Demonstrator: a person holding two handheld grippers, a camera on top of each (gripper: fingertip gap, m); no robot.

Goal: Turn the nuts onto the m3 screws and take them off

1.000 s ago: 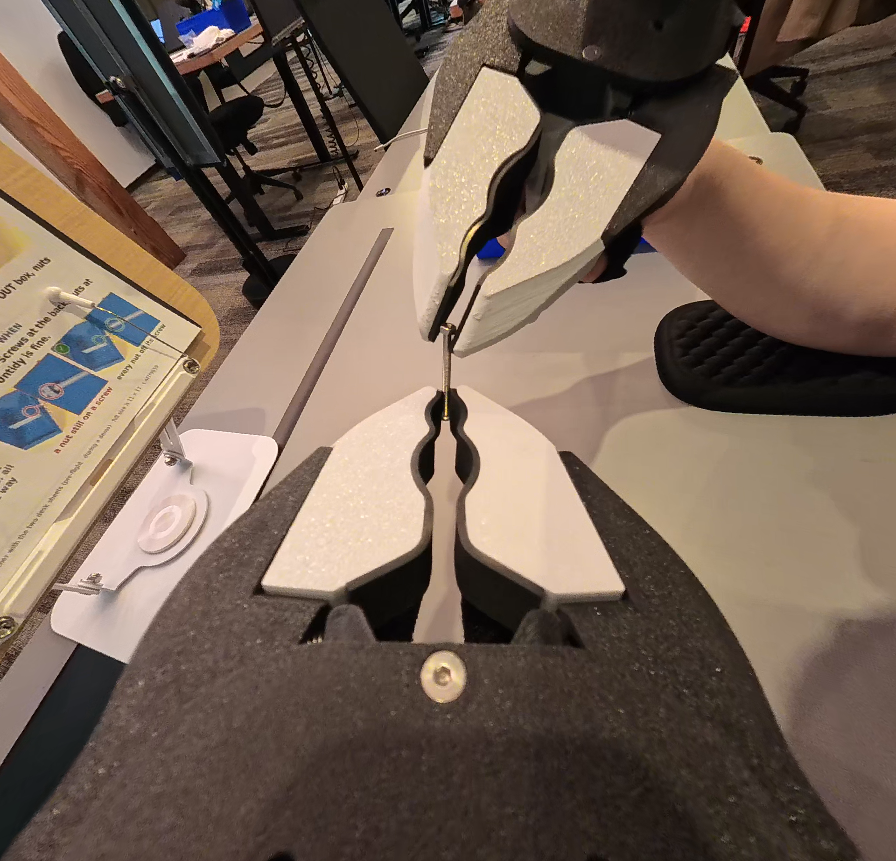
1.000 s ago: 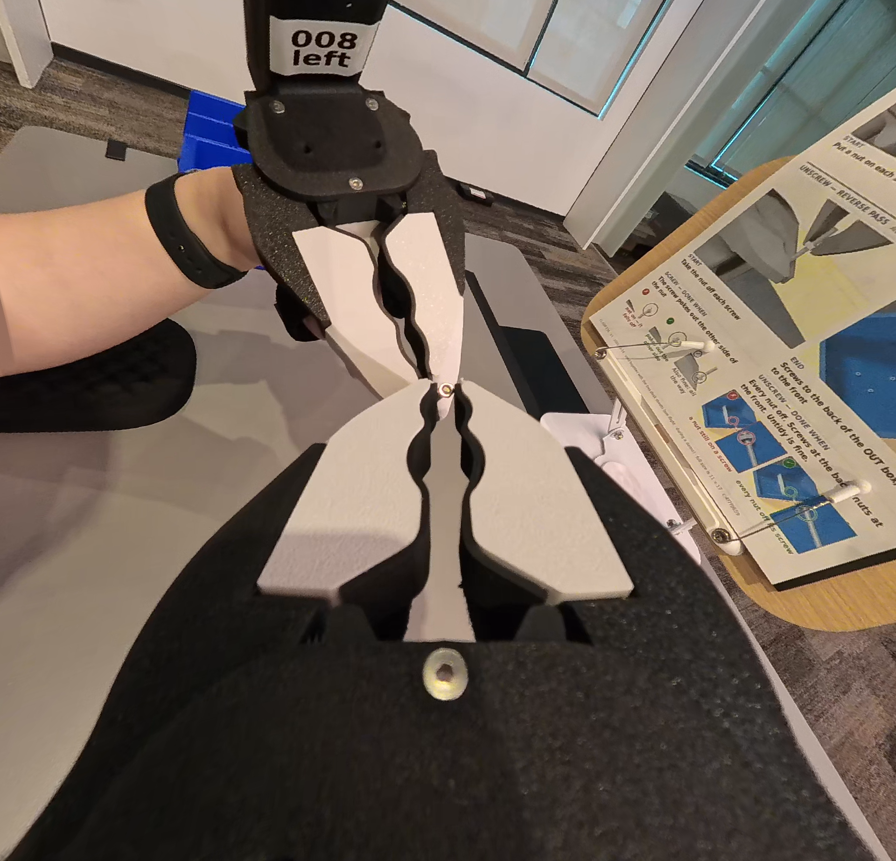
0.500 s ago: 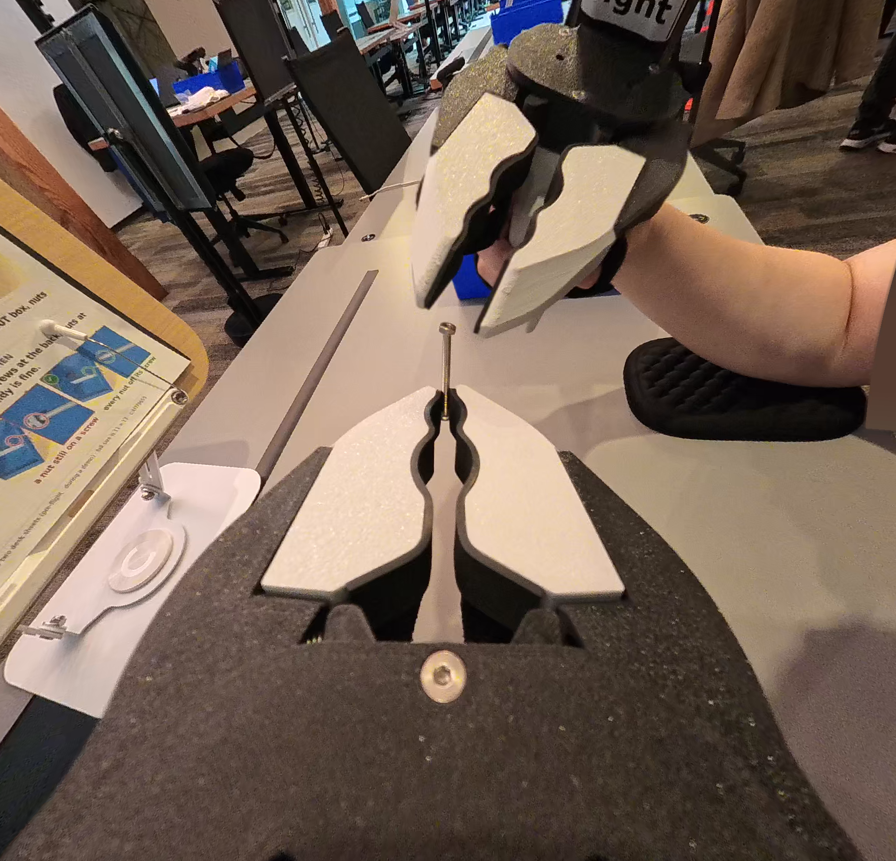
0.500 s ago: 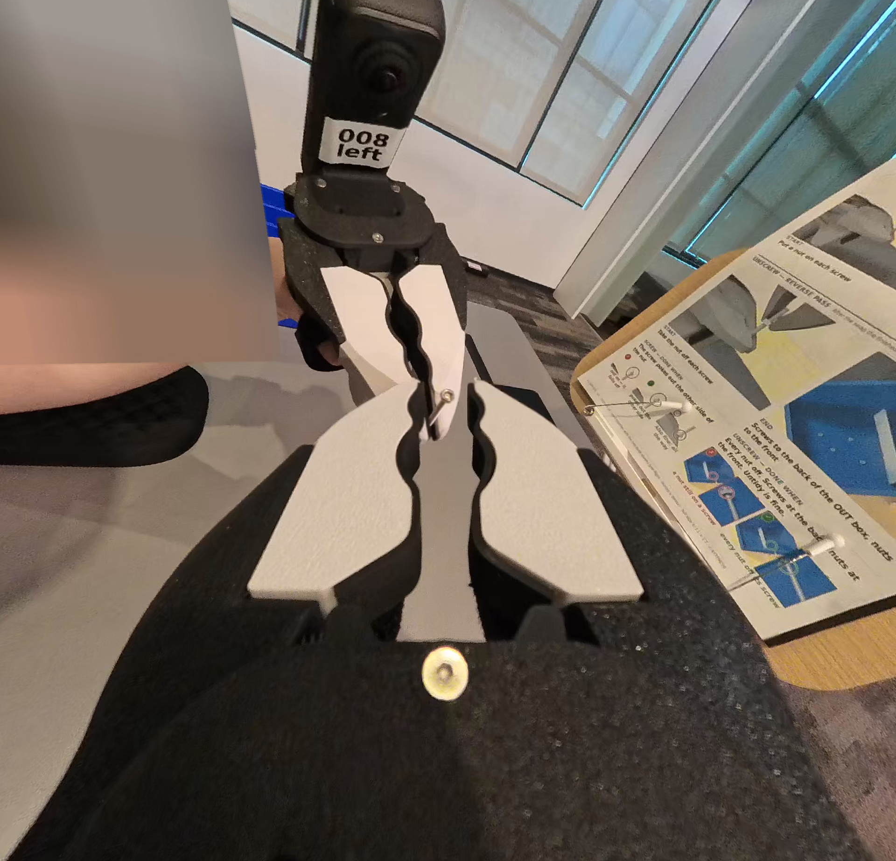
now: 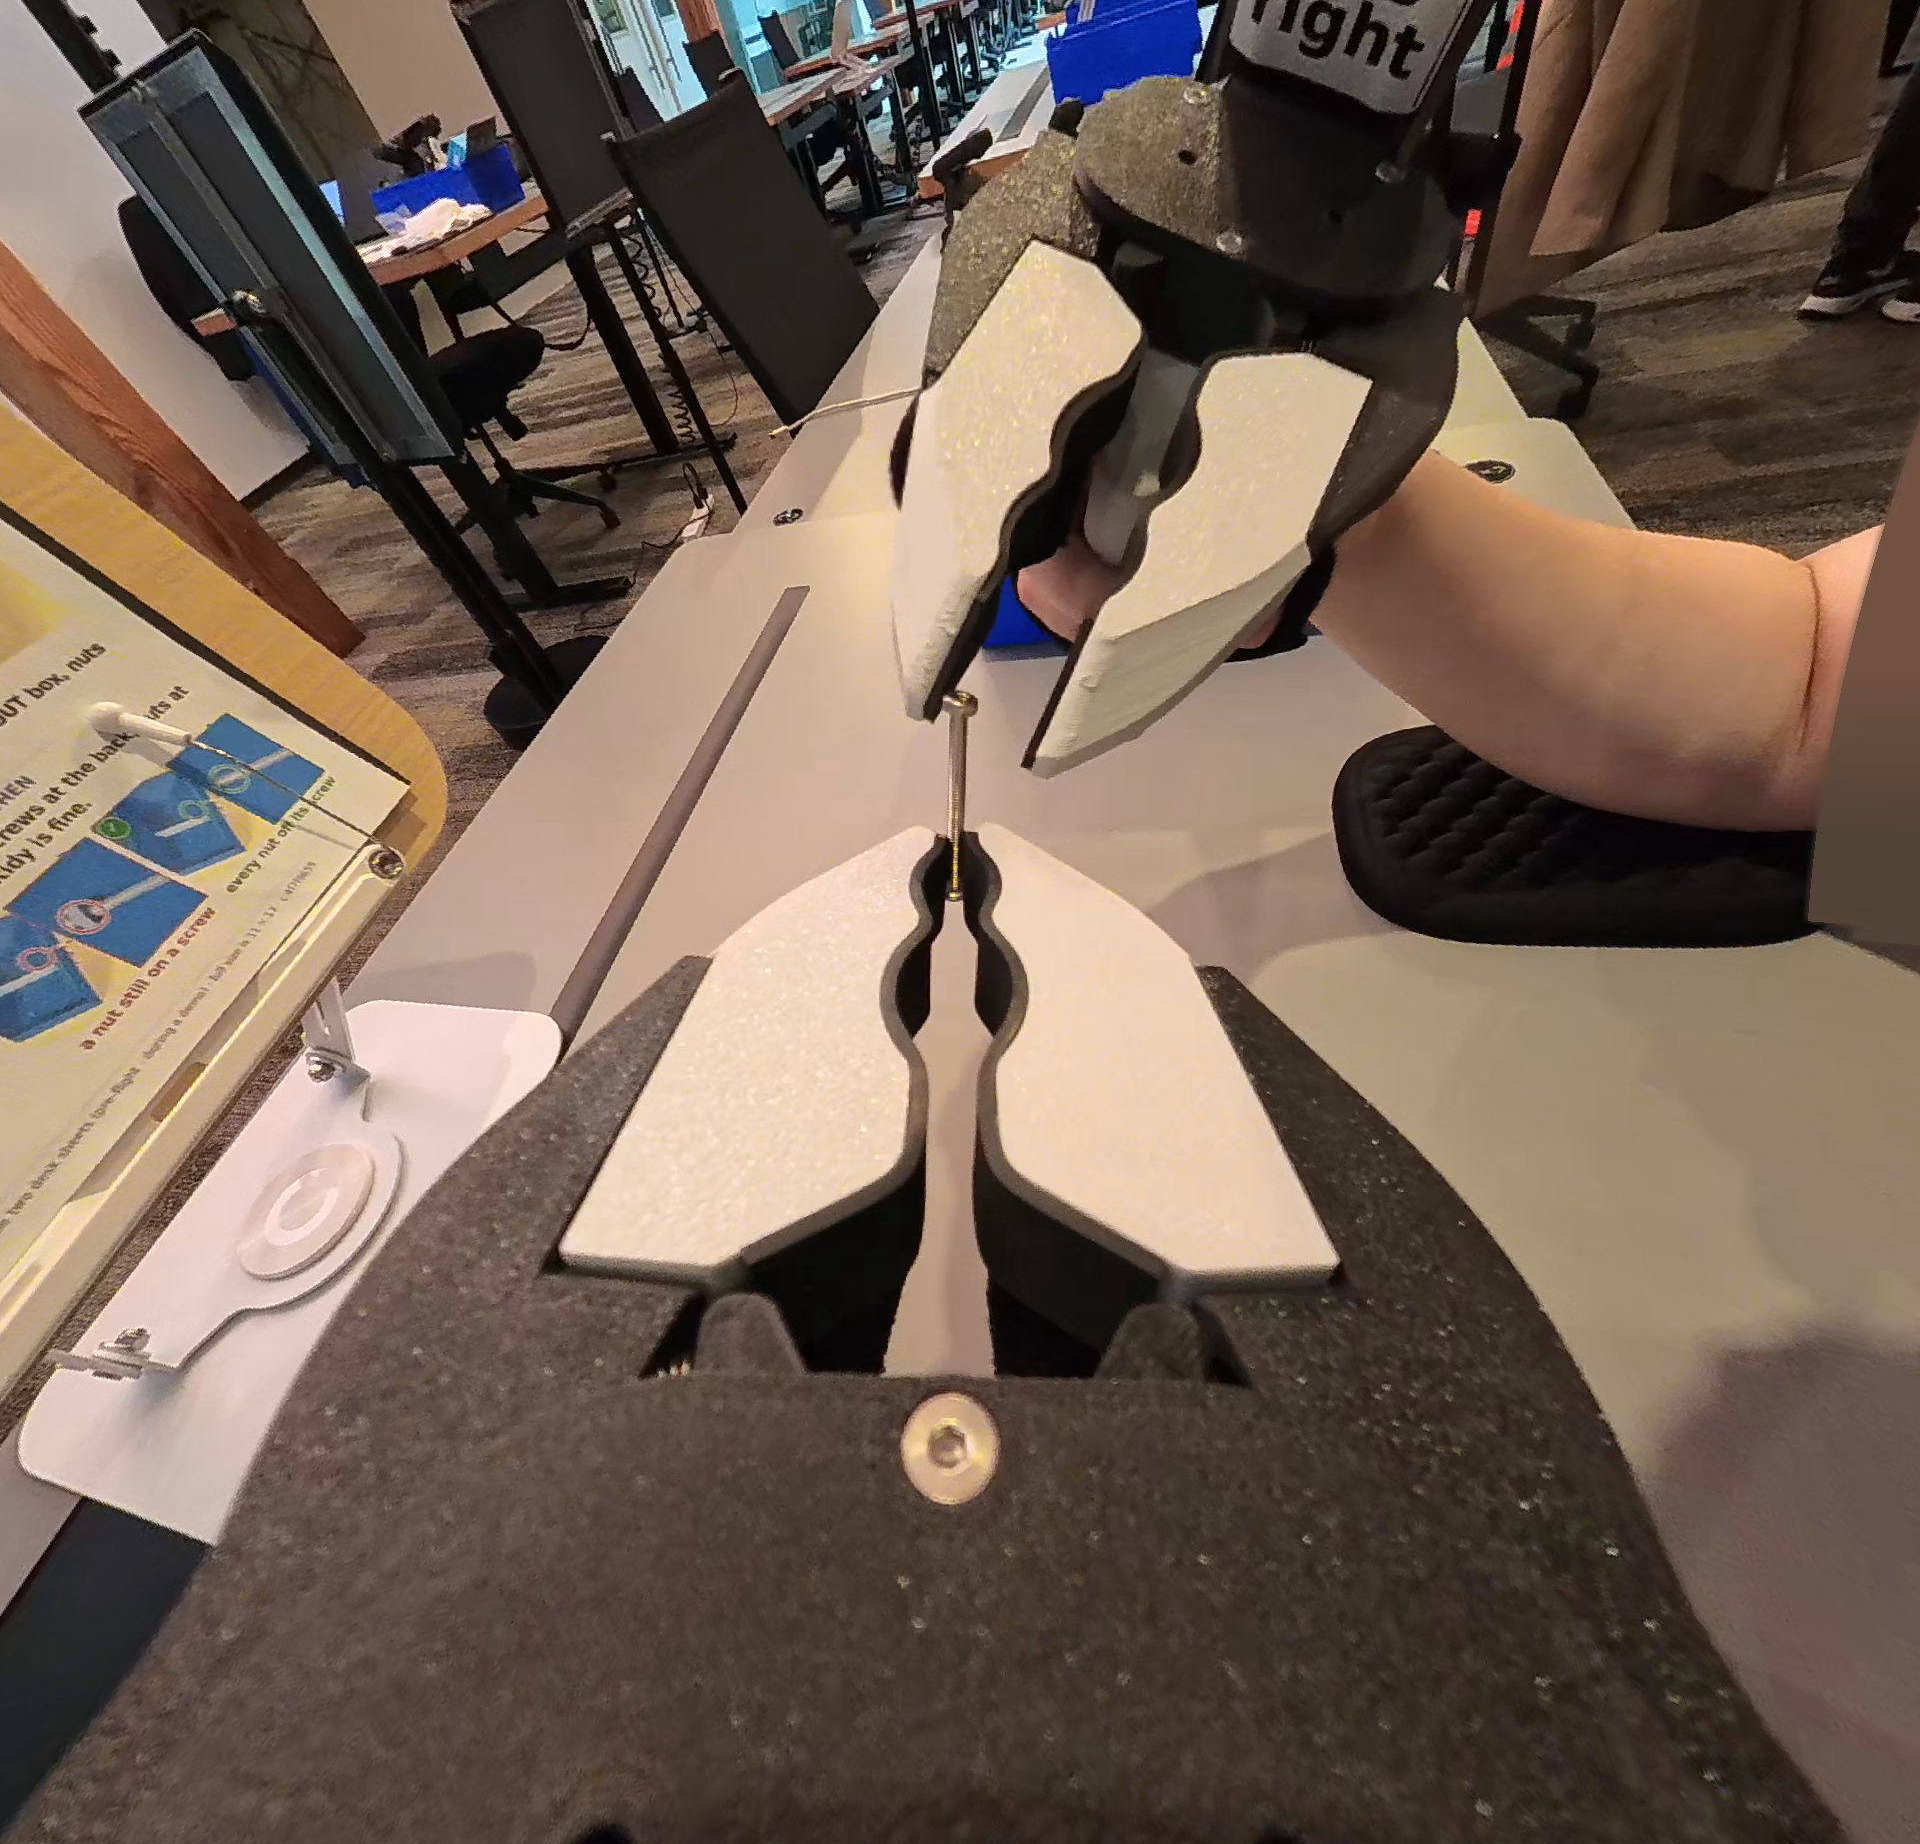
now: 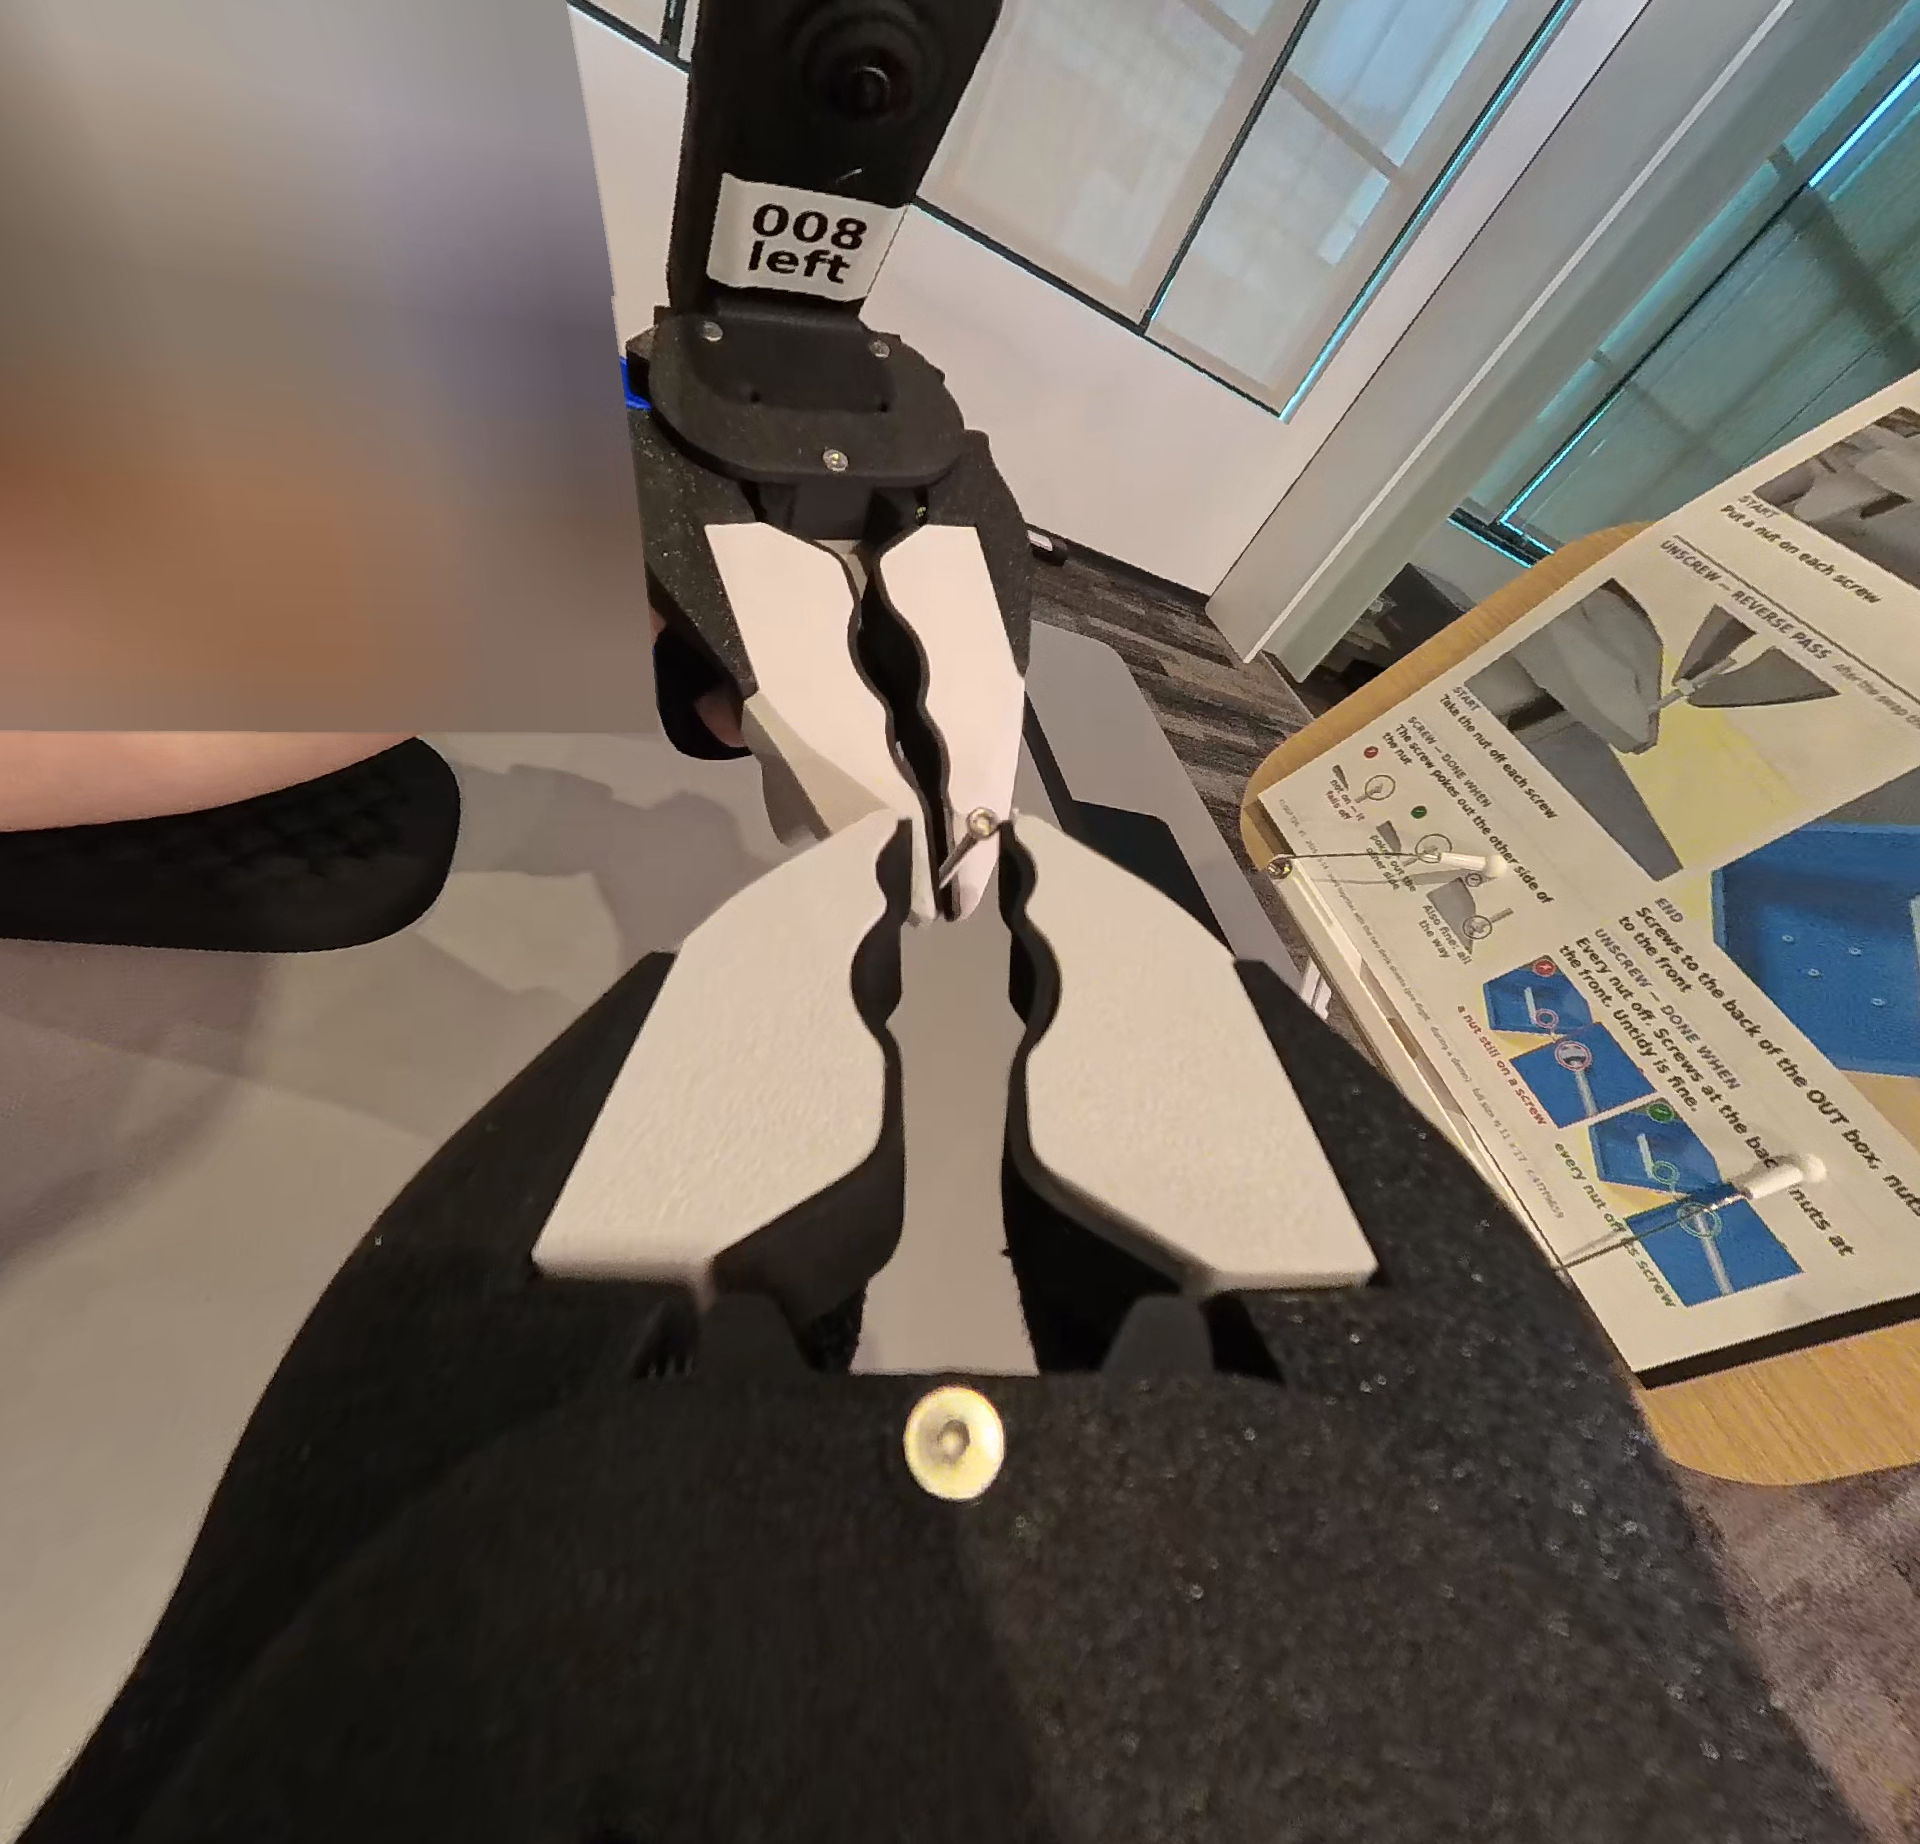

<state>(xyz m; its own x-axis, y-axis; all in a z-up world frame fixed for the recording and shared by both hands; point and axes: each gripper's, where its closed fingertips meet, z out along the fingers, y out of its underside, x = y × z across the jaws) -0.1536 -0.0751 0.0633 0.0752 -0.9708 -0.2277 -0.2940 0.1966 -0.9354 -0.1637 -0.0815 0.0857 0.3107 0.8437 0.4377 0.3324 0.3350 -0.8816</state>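
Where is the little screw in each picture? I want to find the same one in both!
Left wrist view: the screw stands upright just above the middle, its lower end pinched in the left gripper, its head by one finger of the open right gripper.
Right wrist view: the screw is a short slanted pin at centre, head toward the camera.
Shared landmark: the black wrist rest.

The right gripper (image 5: 971, 740), parted half a second ago, is brought back beside the screw (image 5: 958, 792) head.
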